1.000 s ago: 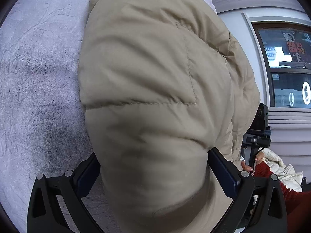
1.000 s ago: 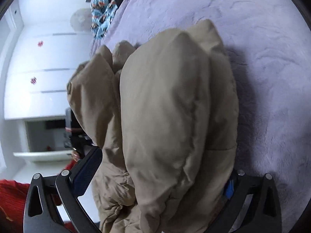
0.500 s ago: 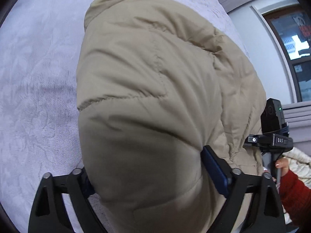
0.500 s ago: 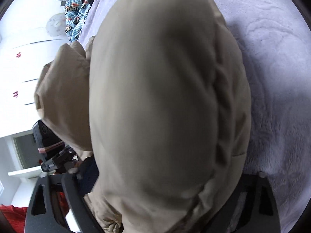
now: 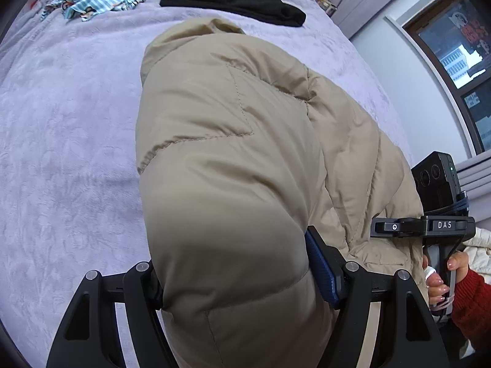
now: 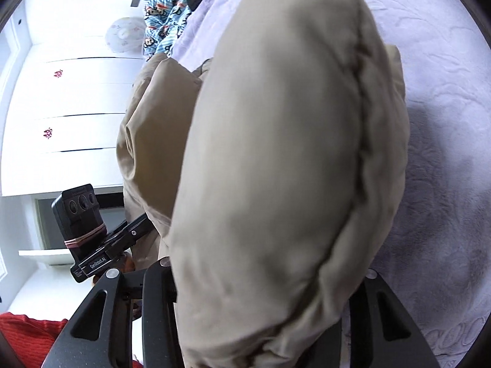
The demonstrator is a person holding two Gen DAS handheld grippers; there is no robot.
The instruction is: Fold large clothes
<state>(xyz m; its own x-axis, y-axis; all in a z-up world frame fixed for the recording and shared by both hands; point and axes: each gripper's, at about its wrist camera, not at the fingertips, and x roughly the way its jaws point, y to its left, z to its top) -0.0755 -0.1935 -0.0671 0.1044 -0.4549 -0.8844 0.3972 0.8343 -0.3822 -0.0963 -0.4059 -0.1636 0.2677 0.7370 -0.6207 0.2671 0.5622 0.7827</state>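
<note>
Beyond jacket (image 5: pixel 233 165) – black garment (image 5: pixel 233 0), left-only

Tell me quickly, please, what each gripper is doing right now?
Left gripper: closed on the beige puffer jacket, bulky fabric bunched between its fingers.
Right gripper: closed on the same jacket.

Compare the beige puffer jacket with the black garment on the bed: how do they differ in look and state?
The beige puffer jacket is thick, quilted and bulging; the black garment is thin and lies flat. The jacket is clamped in both the left gripper and the right gripper; the black garment lies untouched at the far end. The jacket fills the view; the black garment looks small beyond it. Both lie over the same purple blanket.
</note>
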